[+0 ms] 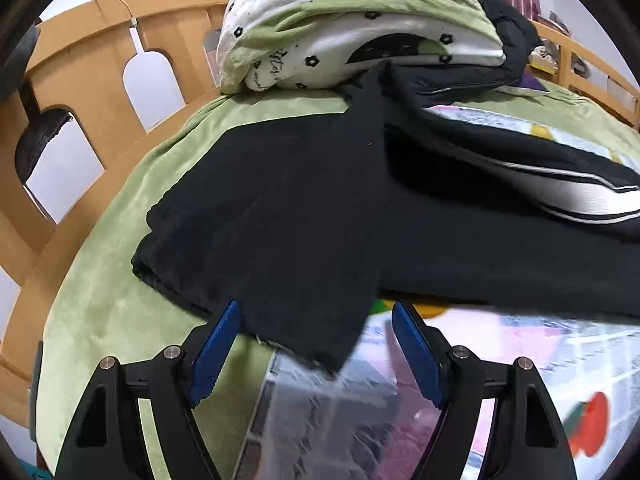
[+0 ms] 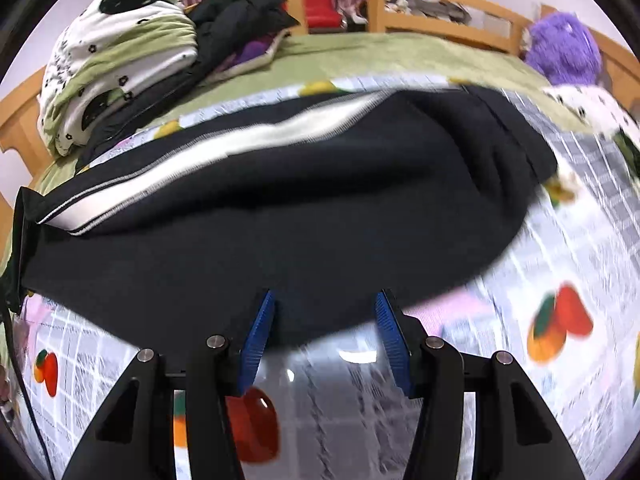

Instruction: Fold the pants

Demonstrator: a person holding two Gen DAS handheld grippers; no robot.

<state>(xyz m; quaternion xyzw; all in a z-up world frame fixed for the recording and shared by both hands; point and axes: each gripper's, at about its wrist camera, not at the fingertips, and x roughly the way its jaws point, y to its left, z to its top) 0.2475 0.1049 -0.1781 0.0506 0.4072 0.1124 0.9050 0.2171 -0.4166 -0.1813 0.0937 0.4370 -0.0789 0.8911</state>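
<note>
Pants [image 1: 304, 208], one black pair of soft matte cloth with a white side stripe, lie folded on a glossy fruit-print sheet [image 2: 520, 280] over green bedding. Left gripper [image 1: 316, 344] and right gripper [image 2: 324, 336], ribbed blue pads, gape empty at the hem.

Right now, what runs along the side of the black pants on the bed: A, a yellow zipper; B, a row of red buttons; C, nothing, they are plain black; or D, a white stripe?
D: a broad white stripe runs lengthwise along the black pants, edged with thin lines, and it shows in both wrist views.
</note>
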